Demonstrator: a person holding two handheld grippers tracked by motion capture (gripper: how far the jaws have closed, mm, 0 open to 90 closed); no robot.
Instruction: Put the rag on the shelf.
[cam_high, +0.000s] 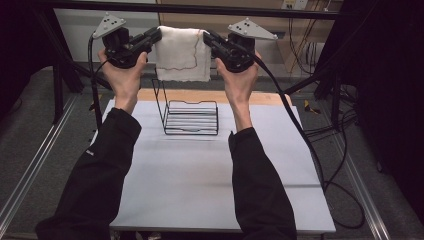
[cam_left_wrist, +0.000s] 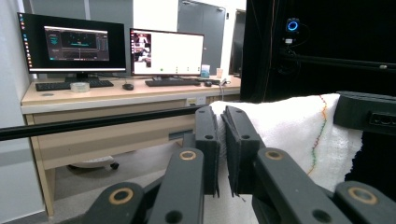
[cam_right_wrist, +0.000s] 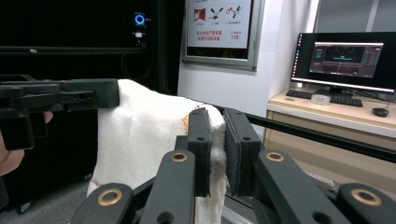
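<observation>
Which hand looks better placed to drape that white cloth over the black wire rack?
Neither alone, I'd judge: the left gripper and right gripper each pinch a top corner of the white woven cloth, hanging level above the black wire rack. Both should lower together.

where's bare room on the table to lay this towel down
The near half of the table, between the sleeves, is bare. So are the strips left and right of the wire rack. The far middle is crowded: rack below, towel held above by both claws.
</observation>
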